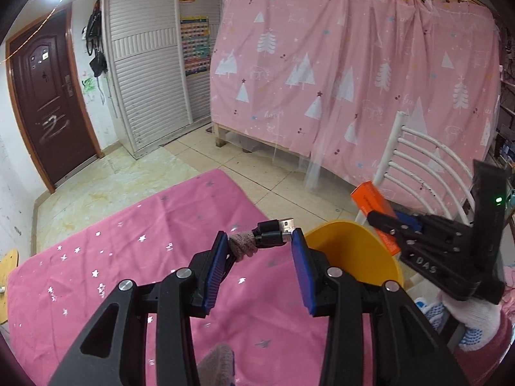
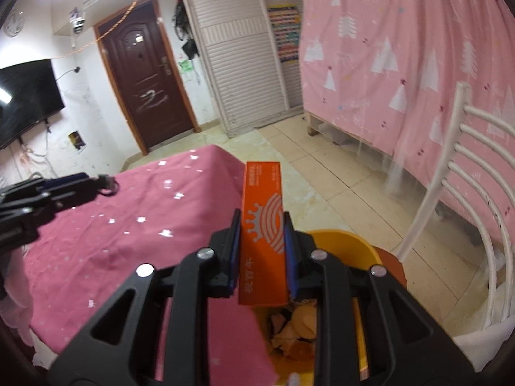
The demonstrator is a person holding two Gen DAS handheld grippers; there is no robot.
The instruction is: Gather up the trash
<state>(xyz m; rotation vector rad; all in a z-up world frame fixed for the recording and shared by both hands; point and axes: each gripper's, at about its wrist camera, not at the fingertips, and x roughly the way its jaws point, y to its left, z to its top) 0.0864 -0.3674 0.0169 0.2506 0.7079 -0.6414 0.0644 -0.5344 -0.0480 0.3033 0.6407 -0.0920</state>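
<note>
My left gripper (image 1: 259, 247) is shut on a black USB cable bundle (image 1: 273, 230) wrapped in a pink knit band, and holds it above the pink star-print tablecloth (image 1: 145, 241). Just to its right stands a yellow bin (image 1: 354, 247). My right gripper (image 2: 261, 225) is shut on a long orange box (image 2: 262, 209), held upright over the bin (image 2: 360, 241), which has crumpled scraps (image 2: 299, 328) inside. In the left wrist view the right gripper (image 1: 383, 222) and the box (image 1: 370, 199) hang beyond the bin's far rim. The right wrist view shows the left gripper (image 2: 93, 181) with the cable (image 2: 107, 185) at the far left.
A white metal chair (image 2: 450, 177) stands to the right of the bin. Behind it a pink tree-print curtain (image 1: 322, 64) covers a bed frame. Tiled floor (image 2: 322, 160), a louvred wardrobe (image 2: 244, 64), a brown door (image 2: 145, 80) and a wall television (image 2: 25, 96) lie further back.
</note>
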